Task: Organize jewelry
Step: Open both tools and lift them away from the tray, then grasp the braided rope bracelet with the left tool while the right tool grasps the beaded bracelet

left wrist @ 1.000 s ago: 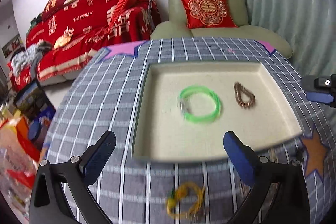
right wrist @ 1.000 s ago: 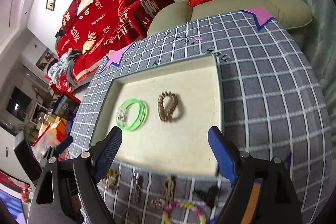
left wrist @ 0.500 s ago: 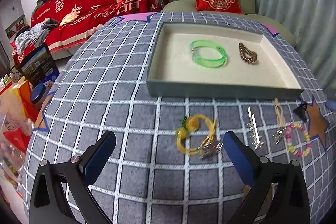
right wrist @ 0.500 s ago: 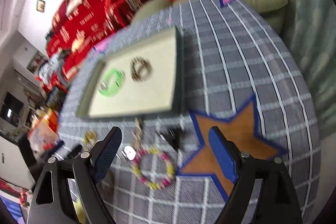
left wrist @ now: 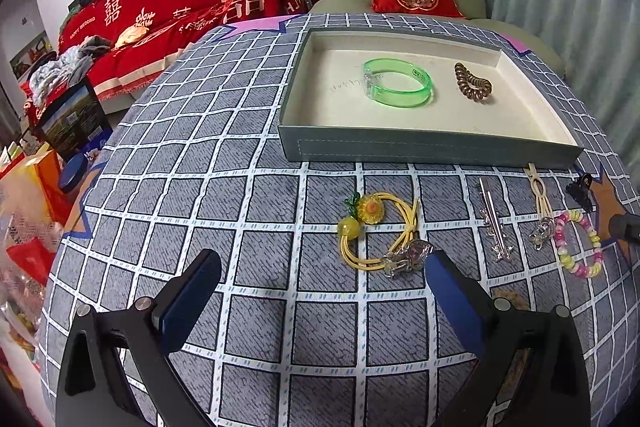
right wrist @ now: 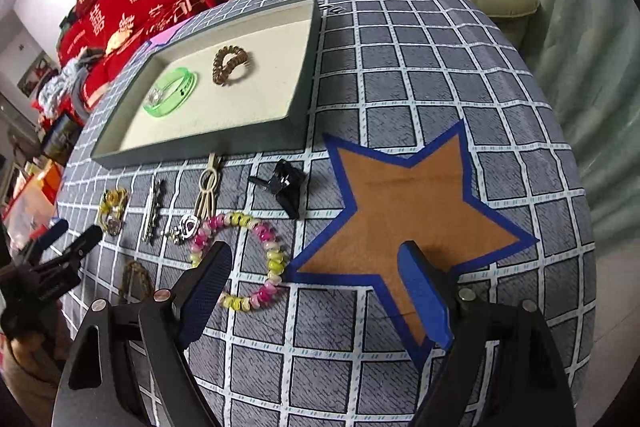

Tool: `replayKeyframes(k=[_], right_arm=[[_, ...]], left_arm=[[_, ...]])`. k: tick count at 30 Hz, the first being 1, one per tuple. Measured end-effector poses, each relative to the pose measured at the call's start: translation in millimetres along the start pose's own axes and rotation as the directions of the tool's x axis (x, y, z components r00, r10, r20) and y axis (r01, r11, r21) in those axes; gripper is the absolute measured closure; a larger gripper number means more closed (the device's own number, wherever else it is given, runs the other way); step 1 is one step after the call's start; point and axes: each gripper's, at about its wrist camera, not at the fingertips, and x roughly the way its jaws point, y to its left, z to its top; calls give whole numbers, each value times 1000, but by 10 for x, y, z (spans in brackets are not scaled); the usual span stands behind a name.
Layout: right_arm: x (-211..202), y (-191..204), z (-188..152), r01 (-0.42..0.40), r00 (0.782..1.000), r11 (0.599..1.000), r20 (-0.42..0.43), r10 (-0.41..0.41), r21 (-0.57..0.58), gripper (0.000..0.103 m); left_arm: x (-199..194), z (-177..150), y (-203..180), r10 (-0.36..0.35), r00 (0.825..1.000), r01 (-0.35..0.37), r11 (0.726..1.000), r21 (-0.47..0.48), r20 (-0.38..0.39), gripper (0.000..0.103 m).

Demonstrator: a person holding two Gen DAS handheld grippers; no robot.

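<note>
My left tongs (left wrist: 320,291) wide, empty, my right tongs (right wrist: 316,283) wide, empty, green bangle (left wrist: 398,83) and brown coil (left wrist: 472,83) in tray (left wrist: 432,147) upper centre, yellow band (left wrist: 376,231), bead bracelet (right wrist: 240,259) on cloth below tray

The left gripper's right finger (left wrist: 452,303) hides most of a brownish hair tie (left wrist: 510,299) on the tablecloth (left wrist: 260,211).

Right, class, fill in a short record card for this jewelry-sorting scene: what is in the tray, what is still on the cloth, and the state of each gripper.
tray: green bangle, brown coil tie
on cloth: yellow flower tie, silver clip, heart-charm cord, black claw clip, pink-yellow bead bracelet
left gripper: open, empty, near yellow flower tie
right gripper: open, empty, over bead bracelet and star patch
</note>
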Motion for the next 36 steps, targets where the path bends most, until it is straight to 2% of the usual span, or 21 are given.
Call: replayKeyframes(k=[12,17,22,25,28,30,33,34,36], right_arm=[[85,108,-100,36,999,999,-16,-37,-33,16],[101,181,-118,72,997,995,-5,-73,-70,20],[126,285,-128,130,991,983,15,-129,-128,32],[145,350,-158,163,987,972,27,-160,-169,34],[129,395,-180,155,988,970,33,-151,-186,41],[121,423,-189,149,989,969,34,-145,-195,46],[112,468,-199,139,990,967,32,-135,-212,57],[110,486,-203,135,991,967,31,-132,-217,62],[109,517,-208,128,992,966,29,-125,-224,70]], left_arm=[[-27,-79,-103,-31,1000,31,999,20,-3,0],[-130,-149,-253,-71,997,71,997,42,-6,0],[-178,-236,-480,-115,993,117,990,84,-26,0],[-159,-277,-602,-121,991,126,986,112,-54,7],[-145,-318,-671,-122,990,129,984,122,-69,8],[-155,-339,-711,-129,989,137,983,126,-69,13],[-172,-342,-758,-140,987,149,980,132,-75,15],[-184,-344,-768,-155,985,165,978,131,-78,22],[-208,-347,-804,-157,984,168,975,144,-79,28]])
